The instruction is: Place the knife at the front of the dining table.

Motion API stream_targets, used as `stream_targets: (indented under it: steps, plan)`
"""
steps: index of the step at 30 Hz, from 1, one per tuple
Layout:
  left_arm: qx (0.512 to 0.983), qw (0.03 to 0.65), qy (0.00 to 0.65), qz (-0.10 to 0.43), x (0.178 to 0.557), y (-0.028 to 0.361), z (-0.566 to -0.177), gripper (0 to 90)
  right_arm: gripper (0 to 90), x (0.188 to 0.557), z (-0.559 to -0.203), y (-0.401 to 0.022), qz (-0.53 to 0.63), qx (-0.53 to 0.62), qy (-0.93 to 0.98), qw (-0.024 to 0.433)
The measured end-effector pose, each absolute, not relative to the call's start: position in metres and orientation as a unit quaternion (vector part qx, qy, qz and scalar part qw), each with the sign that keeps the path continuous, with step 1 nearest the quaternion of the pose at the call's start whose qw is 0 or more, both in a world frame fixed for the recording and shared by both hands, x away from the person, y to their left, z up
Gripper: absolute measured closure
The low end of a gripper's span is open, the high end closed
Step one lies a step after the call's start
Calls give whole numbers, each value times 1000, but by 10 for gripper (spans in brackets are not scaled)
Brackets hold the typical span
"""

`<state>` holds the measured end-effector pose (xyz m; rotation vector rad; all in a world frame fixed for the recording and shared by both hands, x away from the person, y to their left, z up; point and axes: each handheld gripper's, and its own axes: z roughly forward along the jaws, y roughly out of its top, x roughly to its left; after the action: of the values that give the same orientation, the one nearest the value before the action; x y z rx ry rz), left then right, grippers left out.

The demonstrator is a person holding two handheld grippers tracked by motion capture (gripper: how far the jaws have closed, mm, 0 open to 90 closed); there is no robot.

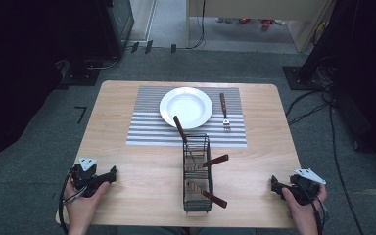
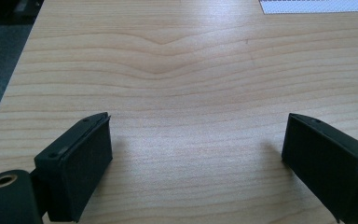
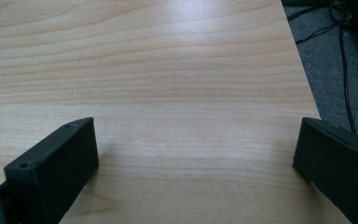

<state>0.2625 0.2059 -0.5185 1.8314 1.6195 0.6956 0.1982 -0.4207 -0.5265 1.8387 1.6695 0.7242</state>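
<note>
1. Nearest us, the black wire-mesh cutlery caddy (image 1: 197, 171) with brown-handled utensils stands at the desk's (image 1: 142, 186) front-centre edge.
2. Our left gripper (image 1: 108, 174) and right gripper (image 1: 275, 185) rest at the front corners, jaws spread wide, empty.
3. Beyond lie a white round plate (image 1: 186, 106) and a fork (image 1: 223, 112) on a striped placemat (image 1: 147, 127).

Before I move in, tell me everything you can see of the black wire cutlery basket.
The black wire mesh cutlery basket is a narrow, open-topped box standing upright on the bare wooden table, just below the striped placemat, midway between both grippers. Three brown wooden utensil handles stick out, leaning up-left and right. Nothing grips it.
</note>
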Motion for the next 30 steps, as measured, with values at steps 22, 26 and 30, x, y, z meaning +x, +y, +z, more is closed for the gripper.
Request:
stream_targets:
  steps: [22, 26, 30]
  plan:
    - [670, 387, 585, 242, 261, 163, -455, 140, 0, 199, -526, -422, 272, 678, 627, 271]
    - [678, 417, 558, 235, 260, 137, -435, 140, 0, 199, -527, -422, 272, 678, 627, 271]
    - [690, 441, 531, 217, 265, 108, -420, 141, 0, 199, -527, -422, 272, 678, 627, 271]
